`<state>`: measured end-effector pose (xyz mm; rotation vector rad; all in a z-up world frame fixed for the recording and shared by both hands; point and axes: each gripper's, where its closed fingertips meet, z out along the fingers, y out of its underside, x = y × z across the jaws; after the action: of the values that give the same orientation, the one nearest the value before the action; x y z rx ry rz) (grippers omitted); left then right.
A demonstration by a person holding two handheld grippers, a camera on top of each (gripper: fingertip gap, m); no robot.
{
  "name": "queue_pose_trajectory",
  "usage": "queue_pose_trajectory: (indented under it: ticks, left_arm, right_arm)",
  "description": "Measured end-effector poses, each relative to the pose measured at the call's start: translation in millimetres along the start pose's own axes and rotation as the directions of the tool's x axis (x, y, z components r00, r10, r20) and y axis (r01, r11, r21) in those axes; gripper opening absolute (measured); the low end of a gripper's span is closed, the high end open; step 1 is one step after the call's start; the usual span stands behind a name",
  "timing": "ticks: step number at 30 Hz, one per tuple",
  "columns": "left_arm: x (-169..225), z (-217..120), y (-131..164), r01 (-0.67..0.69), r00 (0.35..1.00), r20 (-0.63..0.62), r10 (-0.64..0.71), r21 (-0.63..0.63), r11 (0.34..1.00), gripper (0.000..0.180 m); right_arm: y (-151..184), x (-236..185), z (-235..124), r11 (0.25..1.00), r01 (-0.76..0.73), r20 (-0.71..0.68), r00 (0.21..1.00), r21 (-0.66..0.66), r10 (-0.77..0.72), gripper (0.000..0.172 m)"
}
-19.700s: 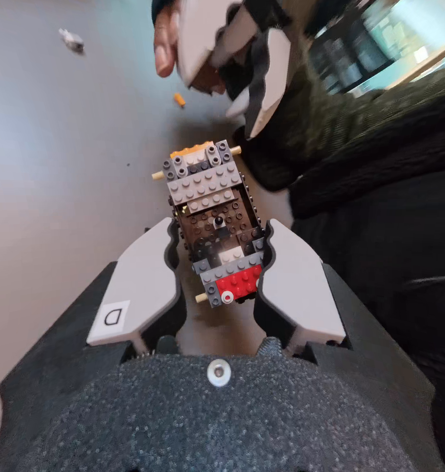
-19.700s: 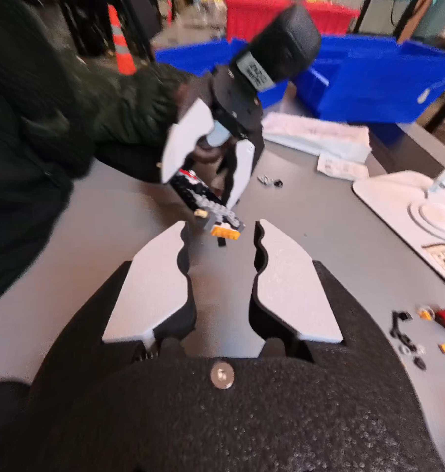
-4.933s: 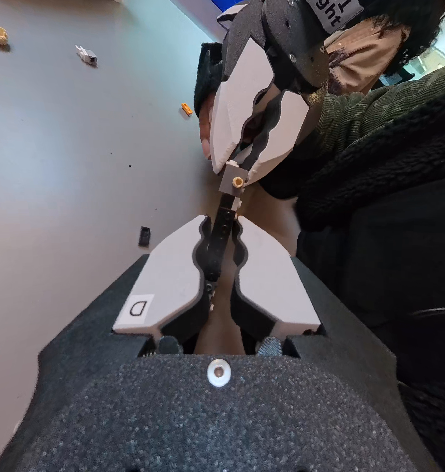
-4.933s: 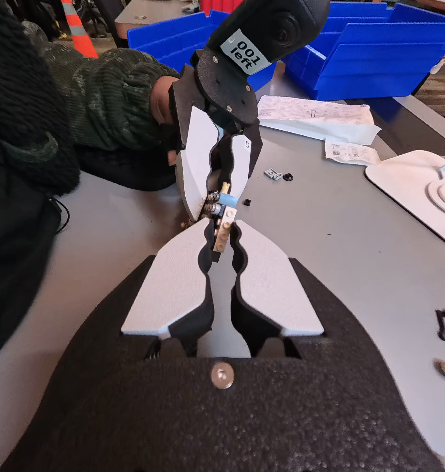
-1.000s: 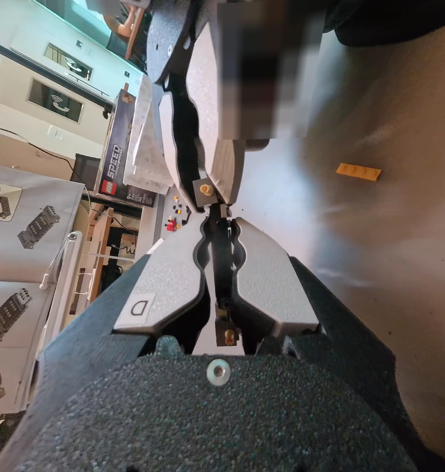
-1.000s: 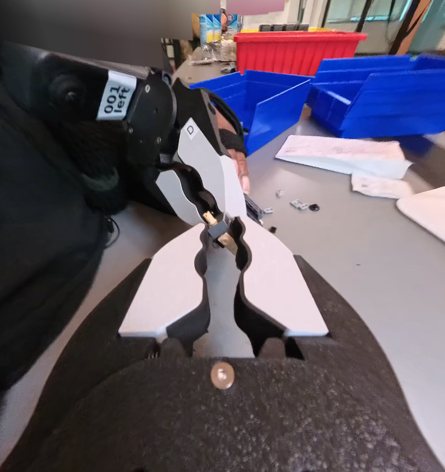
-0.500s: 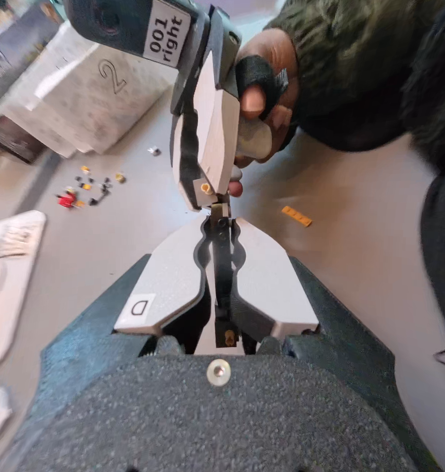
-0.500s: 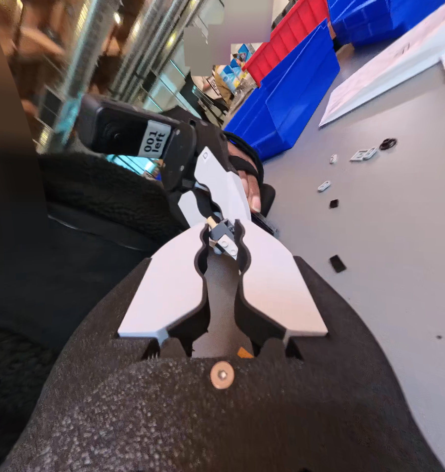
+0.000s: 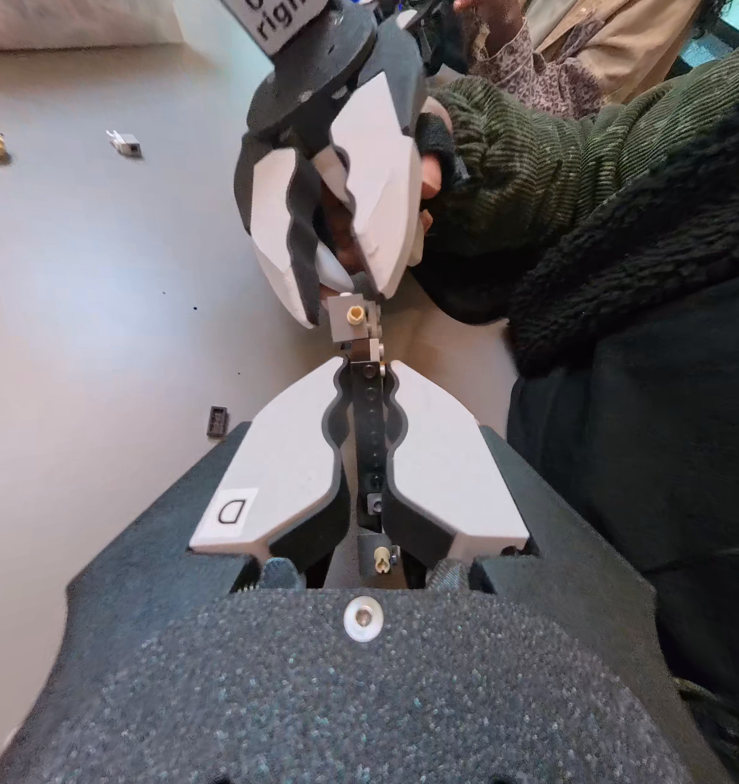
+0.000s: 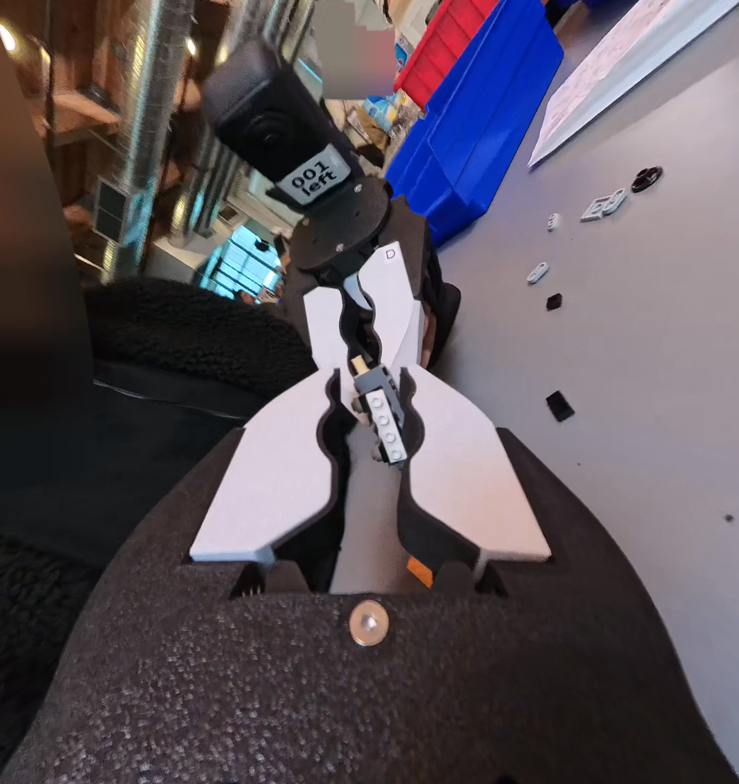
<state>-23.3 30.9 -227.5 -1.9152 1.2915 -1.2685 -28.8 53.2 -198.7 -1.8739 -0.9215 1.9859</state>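
Left gripper (image 9: pixel 367 369) clamped on brick model (image 9: pixel 370 424), edge-on. Right gripper (image 10: pixel 370 375) jaws apart around model's far end, right pad touching. Blue bins (image 10: pixel 465 140) beyond, contents hidden.

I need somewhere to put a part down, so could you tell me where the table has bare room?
The grey table is bare in the near right stretch, below the black tile. Also free: the wide patch between the small grey brick and the dark piece. It is crowded where both grippers meet on the brick model.
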Motion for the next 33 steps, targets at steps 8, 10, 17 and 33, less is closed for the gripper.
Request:
queue_pose_trajectory:
  ticks: [8,10,17,33]
  left_arm:
    - [6,8,9,-0.040,0.999,-0.024,0.039,-0.056,0.998,0.013]
    - [10,8,9,-0.089,0.996,-0.026,0.088,-0.055,0.994,0.013]
    - [2,5,11,-0.150,0.988,0.033,0.153,-0.075,0.986,0.014]
    - [-12,-12,-3,0.146,0.982,-0.131,-0.134,0.091,0.985,0.013]
  right_arm:
    - [15,11,7,0.985,0.090,-0.092,0.990,-0.145,-0.104,0.018]
    - [15,17,6,0.991,0.045,-0.096,0.994,-0.126,-0.057,0.017]
    - [10,42,-14,0.991,0.055,-0.273,0.958,-0.122,-0.087,0.017]
    - [3,8,-19,0.802,0.543,-0.247,0.765,-0.250,-0.595,0.031]
